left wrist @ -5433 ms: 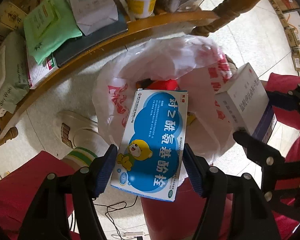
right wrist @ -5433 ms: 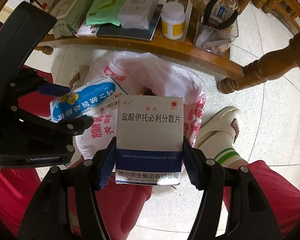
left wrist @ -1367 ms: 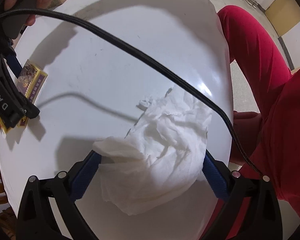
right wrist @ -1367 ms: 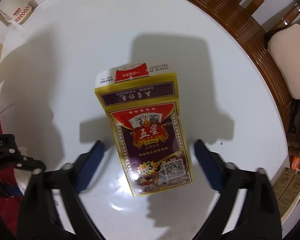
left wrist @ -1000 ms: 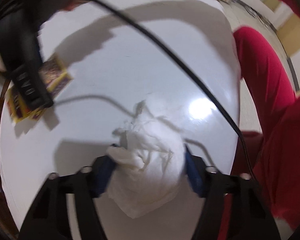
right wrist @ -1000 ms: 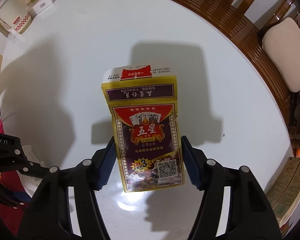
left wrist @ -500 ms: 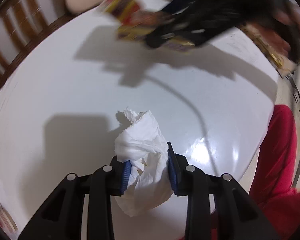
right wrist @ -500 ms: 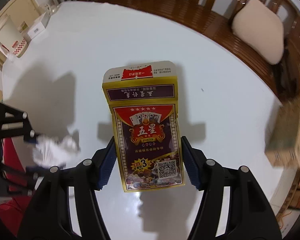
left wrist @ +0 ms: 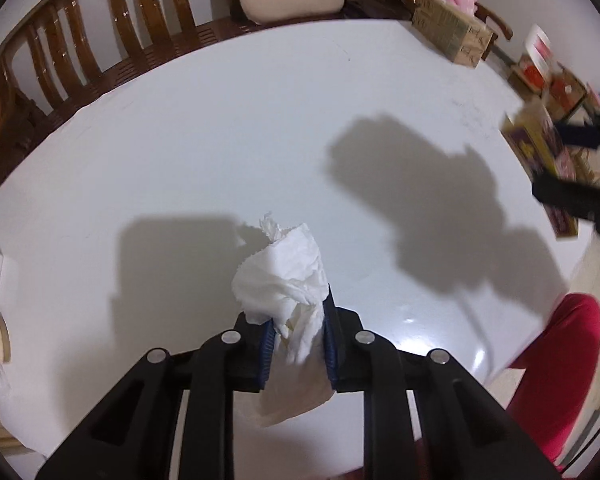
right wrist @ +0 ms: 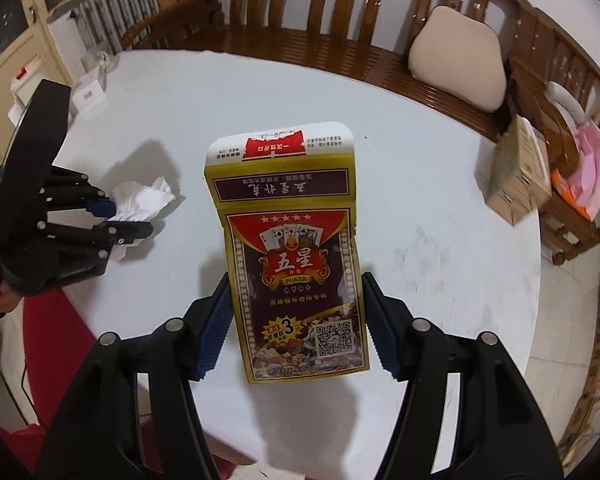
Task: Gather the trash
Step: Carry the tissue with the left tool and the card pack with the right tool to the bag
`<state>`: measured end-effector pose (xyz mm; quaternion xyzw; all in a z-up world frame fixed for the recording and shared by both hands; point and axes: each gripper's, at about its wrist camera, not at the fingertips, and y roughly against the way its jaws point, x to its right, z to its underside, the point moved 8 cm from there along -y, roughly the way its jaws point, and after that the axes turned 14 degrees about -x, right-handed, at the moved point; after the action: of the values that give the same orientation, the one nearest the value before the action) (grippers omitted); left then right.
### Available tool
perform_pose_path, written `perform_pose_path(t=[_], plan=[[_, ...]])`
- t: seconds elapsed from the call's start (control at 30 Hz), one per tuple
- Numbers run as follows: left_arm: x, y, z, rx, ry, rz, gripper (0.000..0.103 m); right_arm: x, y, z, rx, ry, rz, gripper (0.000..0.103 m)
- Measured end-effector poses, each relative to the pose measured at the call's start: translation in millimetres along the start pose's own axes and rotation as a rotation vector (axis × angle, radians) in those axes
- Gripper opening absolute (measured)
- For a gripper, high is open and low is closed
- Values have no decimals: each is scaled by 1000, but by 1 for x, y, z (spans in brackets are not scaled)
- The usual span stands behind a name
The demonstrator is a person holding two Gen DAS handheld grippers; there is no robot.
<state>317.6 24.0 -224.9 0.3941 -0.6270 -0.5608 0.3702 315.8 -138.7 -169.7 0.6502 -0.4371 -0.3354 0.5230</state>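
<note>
A crumpled white tissue (left wrist: 280, 276) sticks up between the blue pads of my left gripper (left wrist: 296, 320), whose jaws are closing tight on it just above the white round table (left wrist: 220, 140). In the right wrist view the same tissue (right wrist: 140, 200) shows in the left gripper (right wrist: 112, 216) at the left. My right gripper (right wrist: 296, 312) is shut on a yellow and purple playing-card box (right wrist: 296, 248), held clear above the table. In the left wrist view that card box (left wrist: 540, 148) and the right gripper (left wrist: 572, 160) appear blurred at the right edge.
A wooden bench (right wrist: 340, 12) with a beige cushion (right wrist: 456, 56) curves behind the table. A cardboard box (right wrist: 516, 168) stands at the table's far right edge, small white boxes (right wrist: 88, 96) at its left. A red-clad leg (left wrist: 560, 360) is beside the near edge.
The left jaws have squeezed in on the tissue and the gripper has rolled round. The right gripper has closed on the card box and carried it up and away from the table.
</note>
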Motion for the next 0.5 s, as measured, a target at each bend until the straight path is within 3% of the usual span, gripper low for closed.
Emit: perform_pose_path(t=[0.17, 0.5], plan=[[8, 22, 10, 85, 46, -45, 21, -7, 19, 24, 40, -37, 7, 61], [47, 74, 53, 189, 62, -33, 21, -26, 49, 55, 88, -47, 31, 61]])
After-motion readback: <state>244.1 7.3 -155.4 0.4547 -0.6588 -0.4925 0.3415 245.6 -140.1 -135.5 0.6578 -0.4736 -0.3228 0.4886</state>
